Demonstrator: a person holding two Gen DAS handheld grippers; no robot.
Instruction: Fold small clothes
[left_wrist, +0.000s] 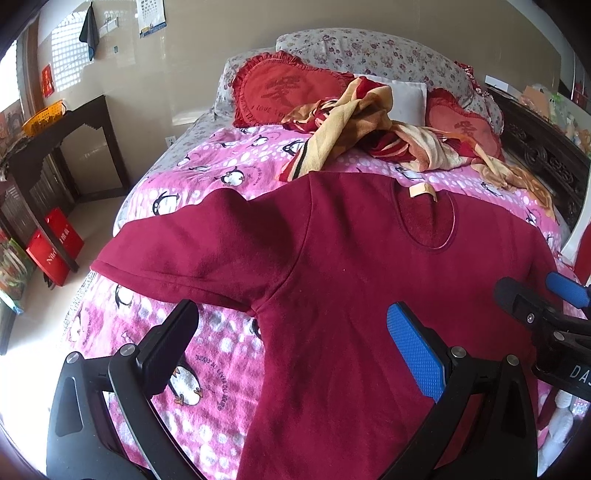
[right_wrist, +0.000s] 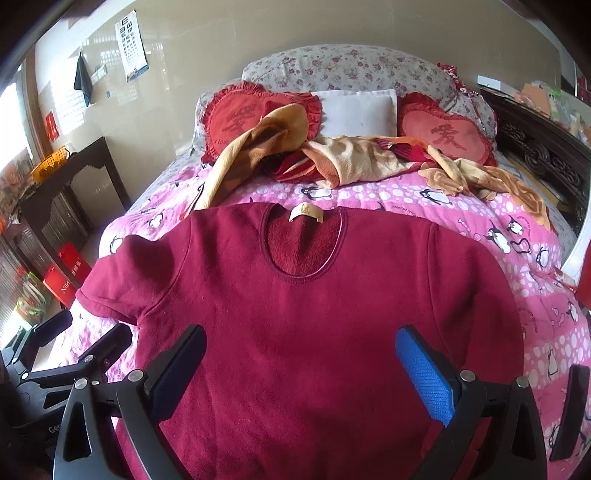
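Sweater (right_wrist: 295, 314), dark red, lies flat and face up on the pink penguin blanket (right_wrist: 535, 295), collar toward the pillows (right_wrist: 356, 110). Your left gripper (left_wrist: 295, 343) hovers over the sweater's left armpit, jaws spread wide. Your right gripper (right_wrist: 301, 365) hovers over the sweater's chest, jaws also spread, holding nothing.

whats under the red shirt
The shirt lies flat on the pink penguin quilt, which shows all around it. Whatever sits directly beneath the shirt is covered and cannot be seen.
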